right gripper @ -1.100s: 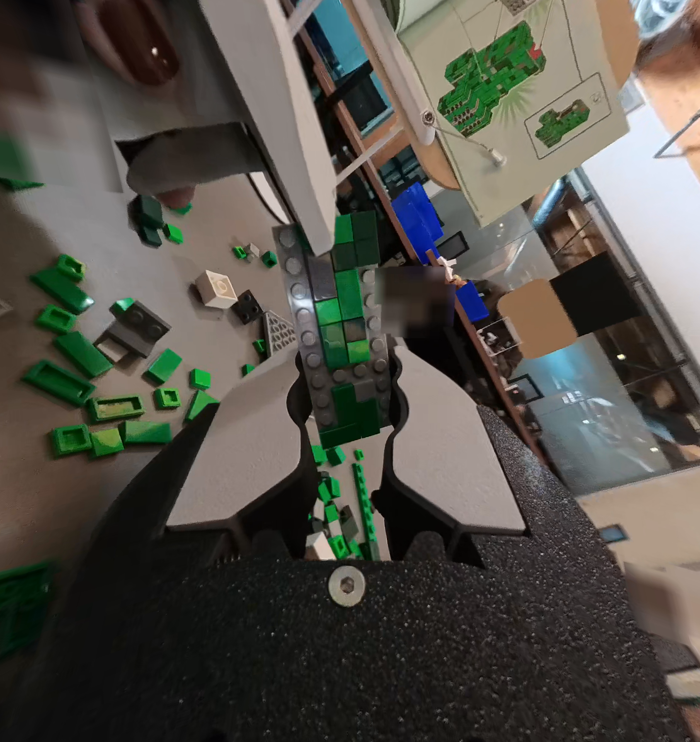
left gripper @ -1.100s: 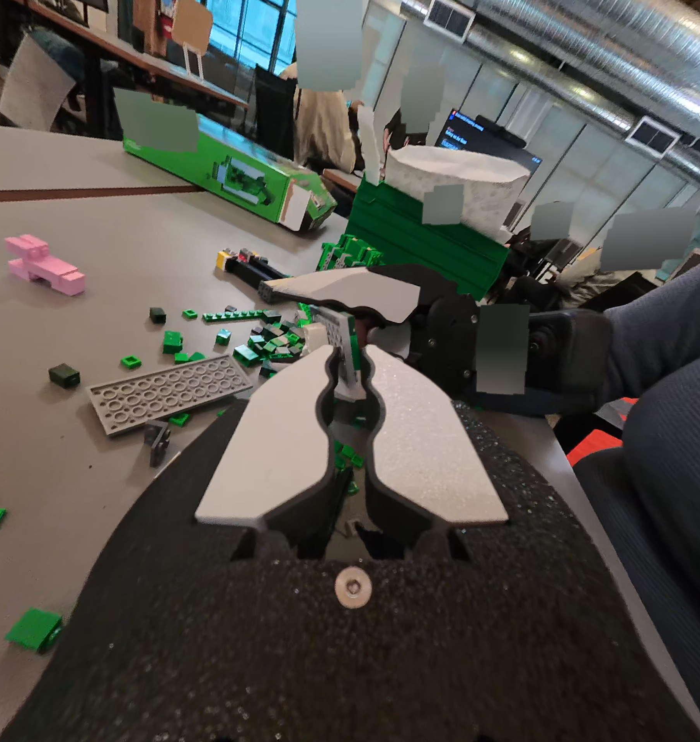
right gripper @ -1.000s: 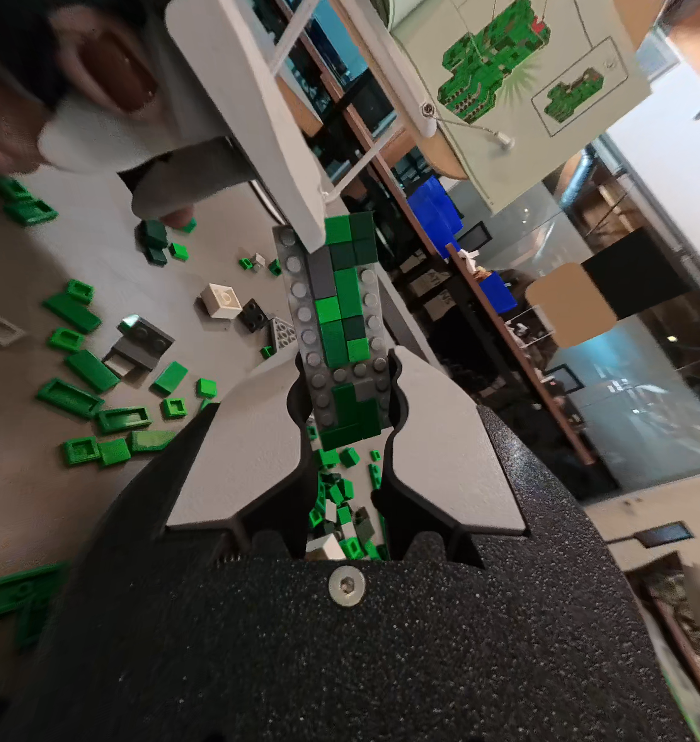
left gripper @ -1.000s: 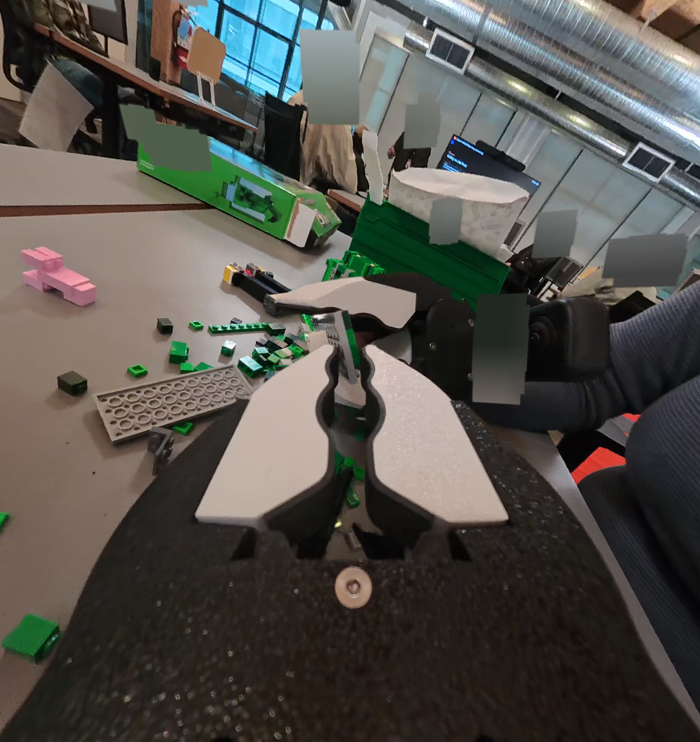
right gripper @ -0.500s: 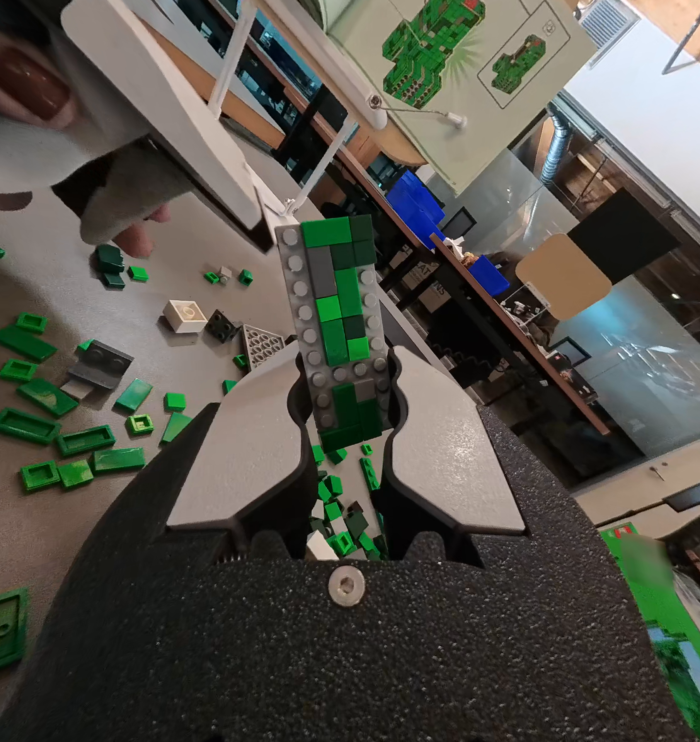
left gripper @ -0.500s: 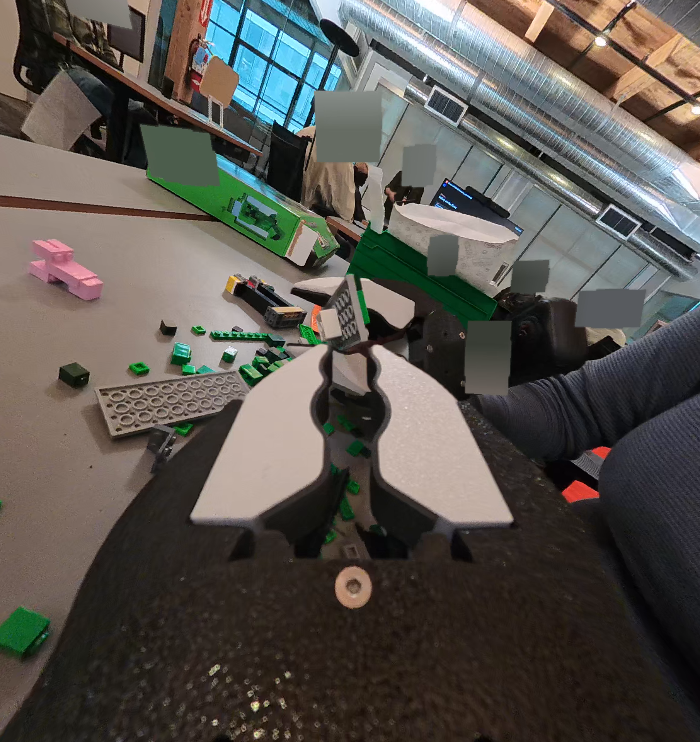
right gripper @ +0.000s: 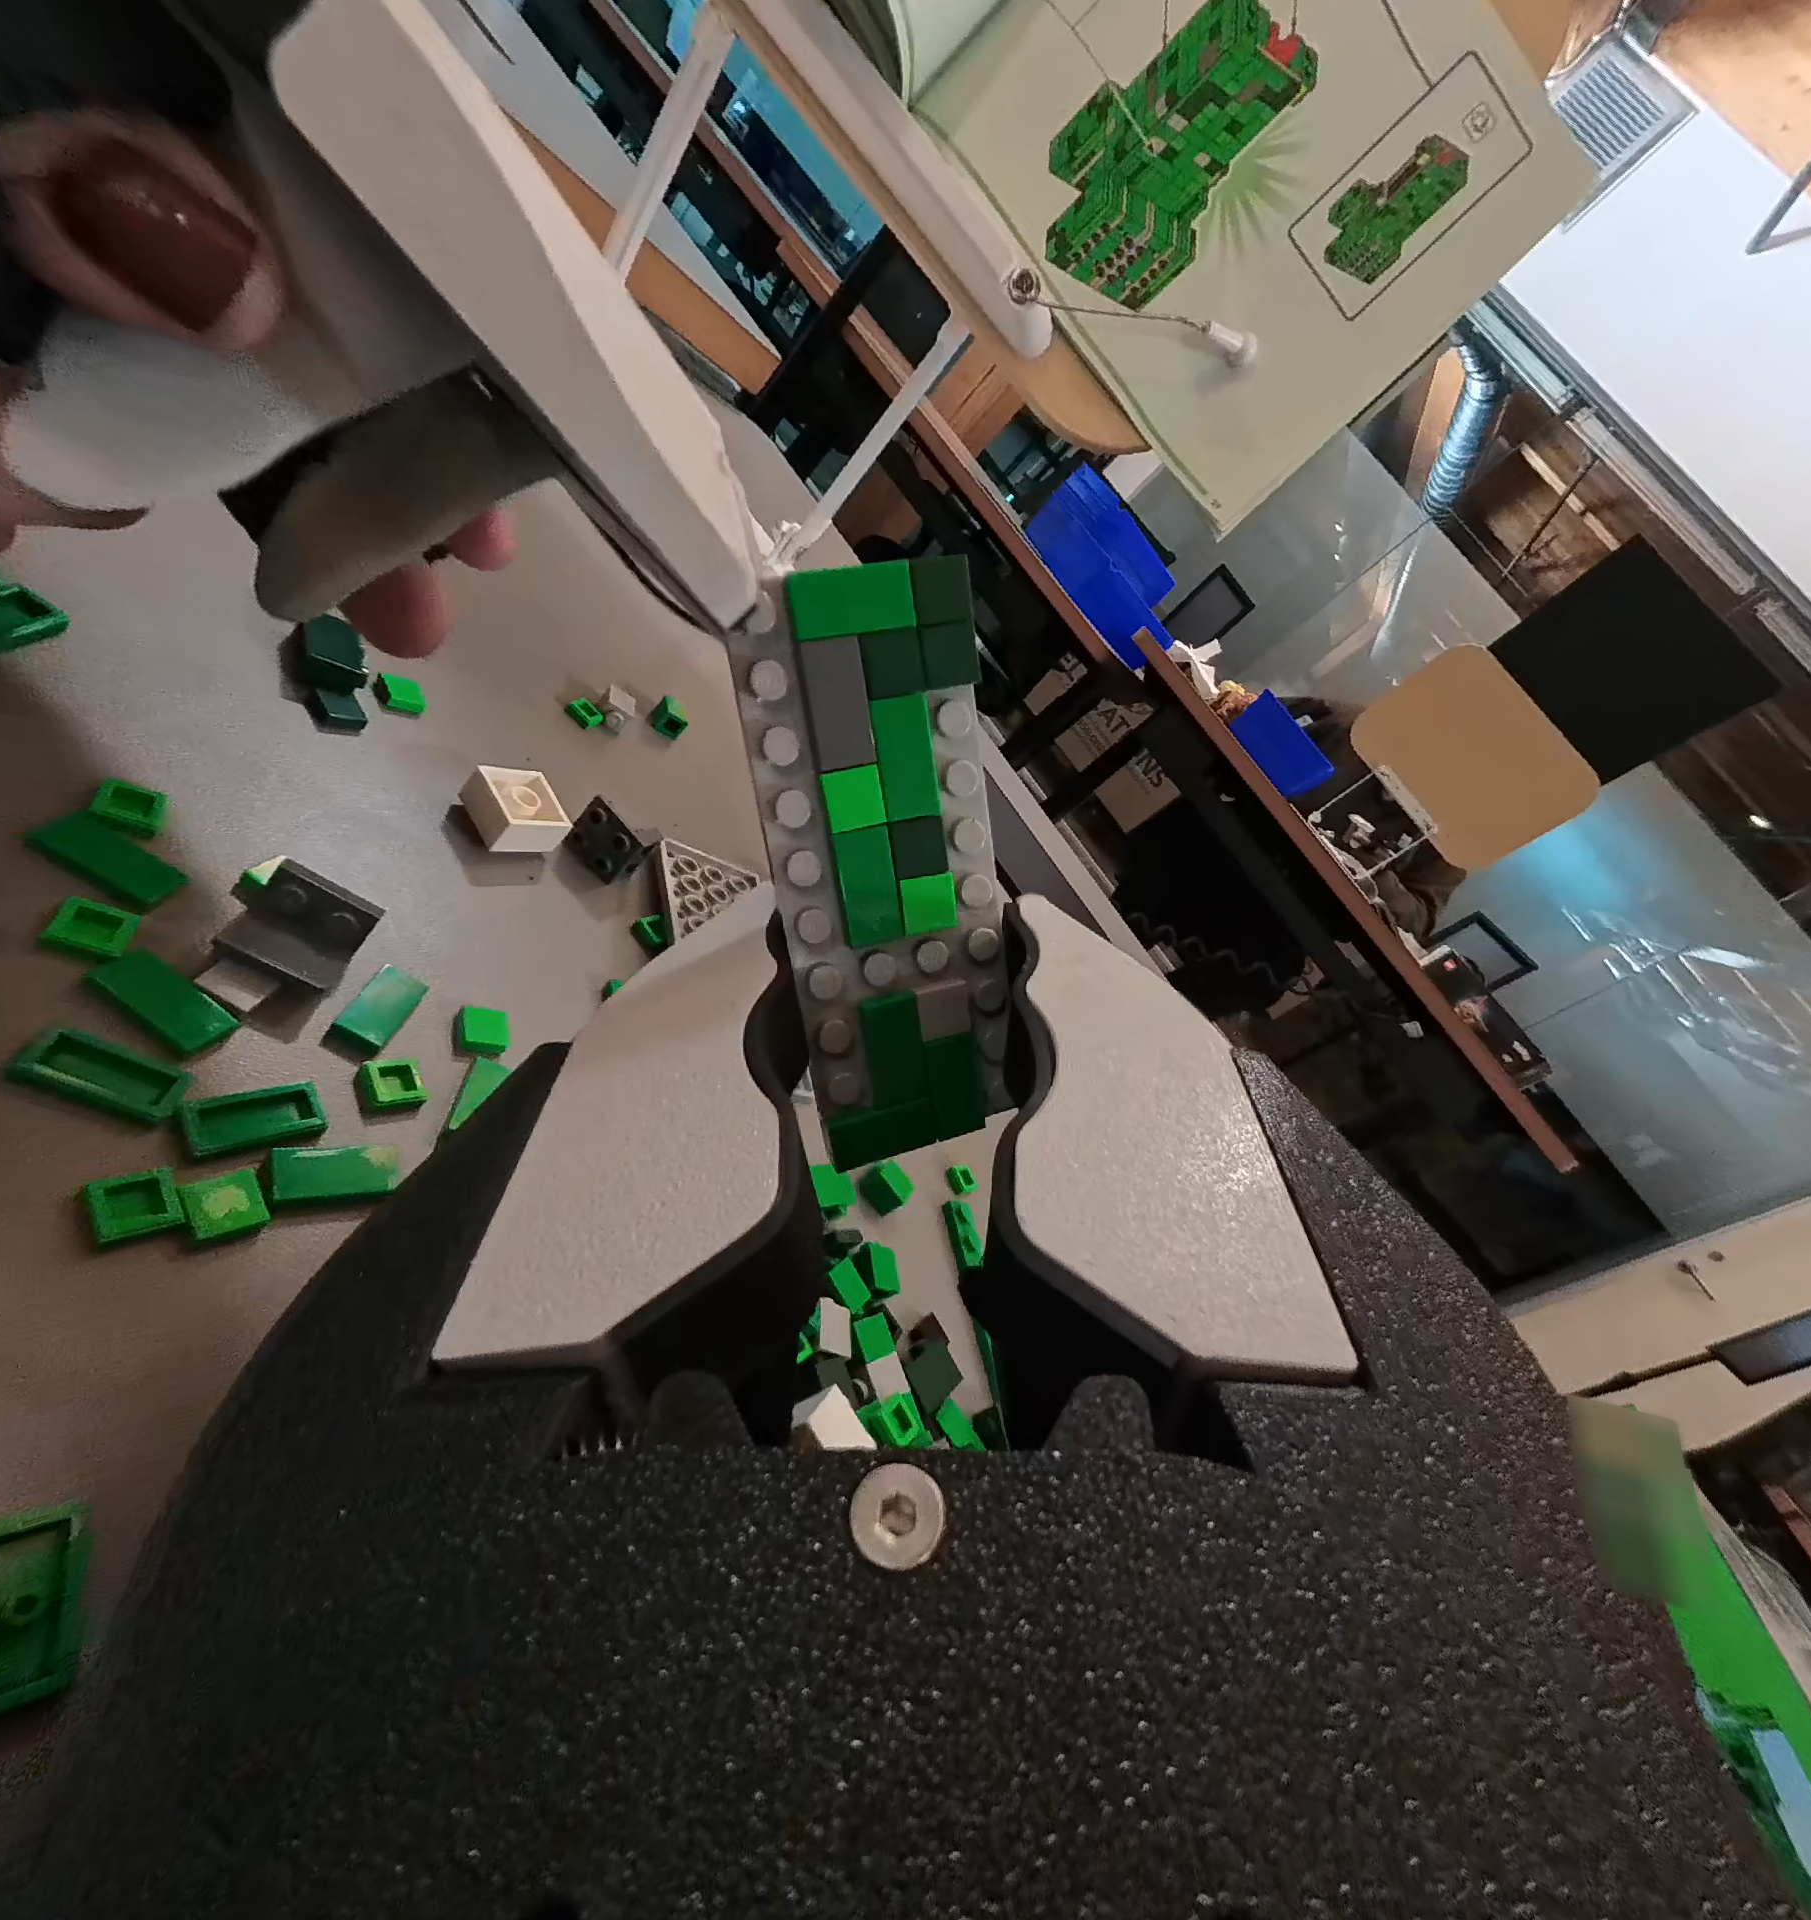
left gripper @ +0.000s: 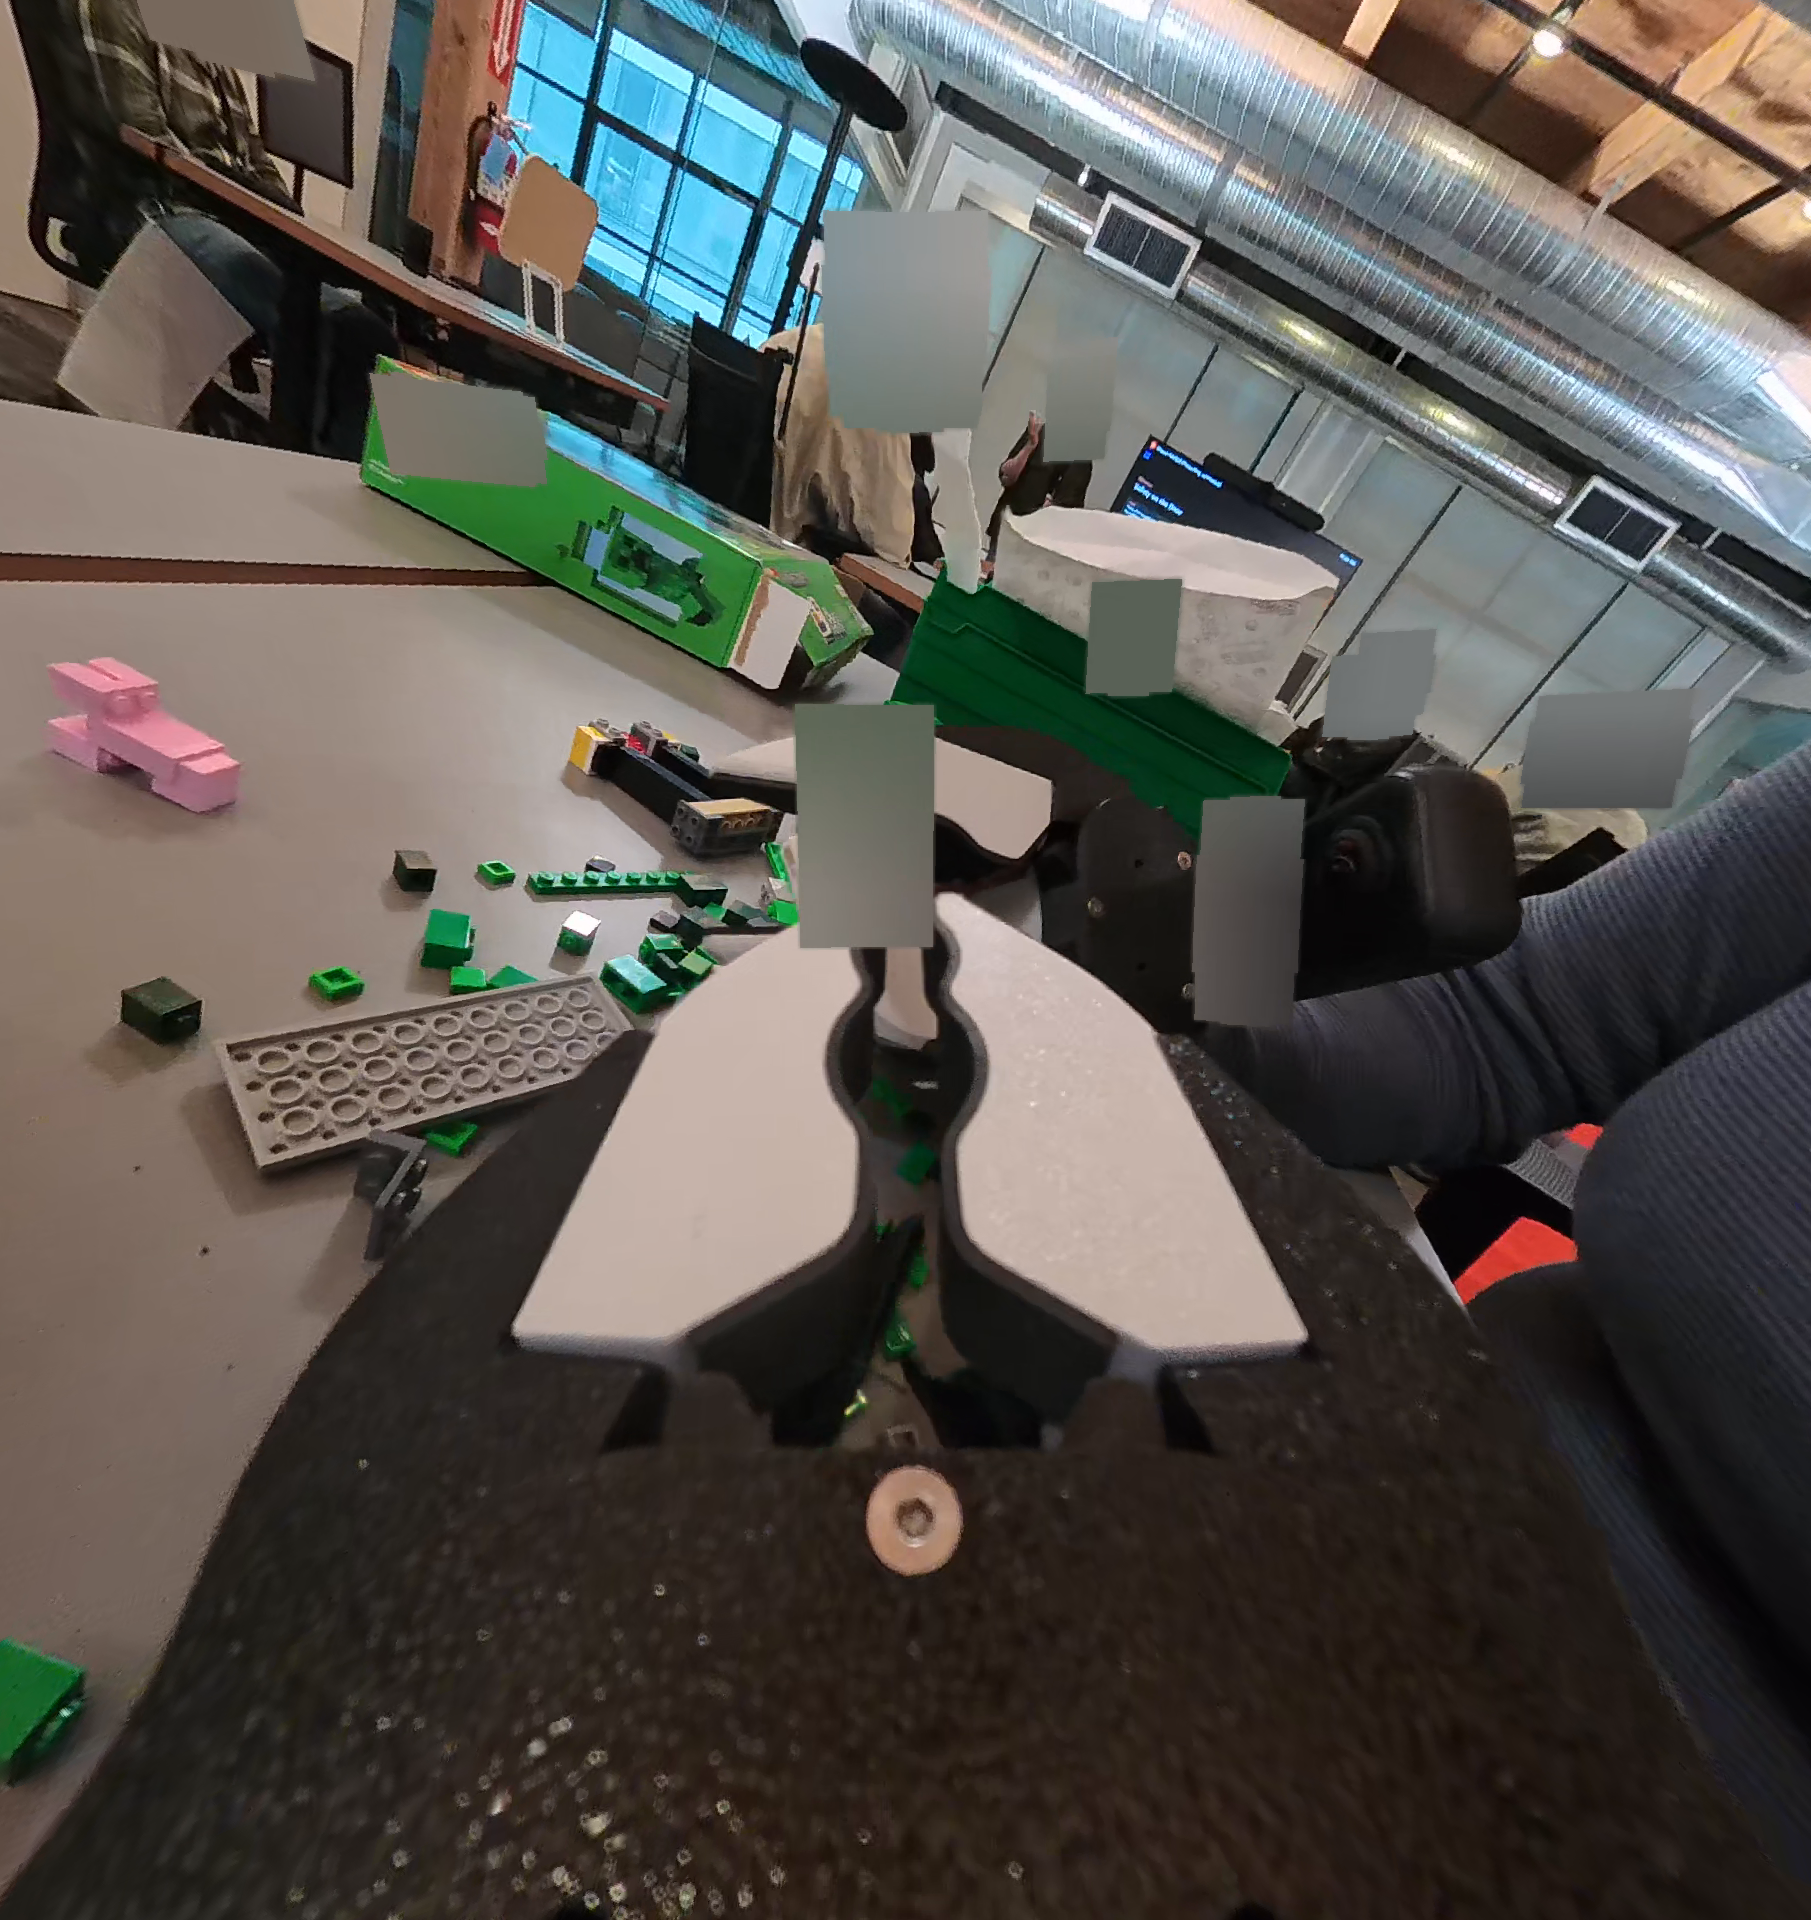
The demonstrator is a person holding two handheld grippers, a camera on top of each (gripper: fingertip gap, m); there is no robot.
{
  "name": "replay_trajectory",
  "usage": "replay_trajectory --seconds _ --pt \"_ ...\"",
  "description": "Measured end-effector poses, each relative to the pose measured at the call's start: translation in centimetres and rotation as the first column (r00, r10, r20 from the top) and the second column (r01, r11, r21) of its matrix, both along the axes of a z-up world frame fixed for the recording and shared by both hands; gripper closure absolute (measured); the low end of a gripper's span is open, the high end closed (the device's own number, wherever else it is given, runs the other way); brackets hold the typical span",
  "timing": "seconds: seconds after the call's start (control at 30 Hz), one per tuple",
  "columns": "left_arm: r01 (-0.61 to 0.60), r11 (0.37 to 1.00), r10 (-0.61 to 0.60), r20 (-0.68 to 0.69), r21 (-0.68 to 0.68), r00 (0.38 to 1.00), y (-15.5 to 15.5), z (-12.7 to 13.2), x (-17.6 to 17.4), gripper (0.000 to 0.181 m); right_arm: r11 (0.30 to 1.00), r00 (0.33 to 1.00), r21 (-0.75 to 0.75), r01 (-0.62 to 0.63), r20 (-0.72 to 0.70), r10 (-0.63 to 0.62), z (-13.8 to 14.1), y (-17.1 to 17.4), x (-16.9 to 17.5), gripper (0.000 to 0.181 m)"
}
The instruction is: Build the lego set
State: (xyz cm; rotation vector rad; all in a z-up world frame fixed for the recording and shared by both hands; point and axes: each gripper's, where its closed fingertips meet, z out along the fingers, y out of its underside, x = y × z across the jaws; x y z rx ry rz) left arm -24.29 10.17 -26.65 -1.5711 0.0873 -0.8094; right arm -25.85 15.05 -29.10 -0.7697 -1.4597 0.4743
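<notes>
My right gripper [right gripper: 896, 935] is shut on the lower part of a long grey plate [right gripper: 870, 831] and holds it upright above the table. Green, dark green and grey tiles cover much of the plate. My left gripper [right gripper: 740, 608] comes in from the upper left, jaws together, with its tip touching the plate's top left corner. I cannot tell whether it holds a small piece. In the left wrist view my left gripper [left gripper: 899, 935] points at the right gripper's white finger [left gripper: 984, 805]. A blur patch hides the plate there.
Loose green tiles [right gripper: 153, 1039], a white brick [right gripper: 514, 805] and a larger grey plate [left gripper: 413, 1070] lie on the grey table. A pink model [left gripper: 137, 732], a green box [left gripper: 610, 551] and a green bin [left gripper: 1088, 707] stand farther back. An instruction sheet [right gripper: 1244, 177] hangs above. Tip to tip, the grippers are about 6 cm apart.
My left gripper drew back from the top of the plate, then came back to its top left corner. My right gripper kept hold of the plate and tilted it slightly.
</notes>
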Motion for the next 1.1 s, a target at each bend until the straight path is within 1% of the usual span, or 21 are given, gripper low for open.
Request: replay_trajectory --seconds 0.1,0.3,0.47,0.57,0.7,0.8,0.9,0.97,1.1 --pt "0.015 1.000 -0.014 0.043 -0.021 0.999 0.1 -0.1 -0.1 0.176 1.000 1.000 0.004 0.005 0.008 -0.005 -0.1 0.1 0.0 0.148" --pt "-0.023 0.998 0.027 0.078 -0.052 0.997 0.4 -0.4 -0.9 0.176 1.000 1.000 0.009 0.002 0.014 -0.002 -0.2 0.0 -0.1 0.148" --pt "-0.023 0.997 0.032 0.122 -0.076 0.992 0.5 -0.6 -1.2 0.175 1.000 1.000 0.021 0.002 0.009 -0.002 -0.2 -0.1 0.0 0.148" --pt "-0.027 0.996 0.038 0.135 -0.087 0.990 0.6 -0.7 -1.4 0.171 1.000 1.000 0.030 0.005 0.003 -0.005 -0.1 -0.1 0.0 0.148" --pt "-0.061 0.994 0.071 0.118 -0.088 0.990 0.7 -0.8 -1.6 0.151 0.999 1.000 0.039 0.003 -0.016 -0.002 0.2 -0.1 0.1 0.148" --pt "-0.034 0.994 0.046 0.121 -0.101 0.992 0.7 -0.9 -1.3 0.146 0.999 1.000 0.048 0.006 -0.018 -0.005 0.3 -0.1 0.1 0.148" --pt "0.007 0.993 0.008 0.126 -0.116 0.992 0.7 -1.1 -0.7 0.148 0.996 1.000 0.089 -0.004 -0.026 0.007 0.4 -0.5 0.1 0.148" --pt "0.044 0.992 -0.028 0.131 -0.119 0.991 0.5 -1.1 -0.2 0.160 0.992 1.000 0.123 -0.017 -0.022 0.020 0.3 -0.9 0.0 0.148" --pt "0.070 0.991 -0.054 0.142 -0.115 0.988 0.4 -1.1 0.1 0.170 0.988 0.999 0.155 -0.027 -0.016 0.029 0.2 -1.2 0.0 0.148"
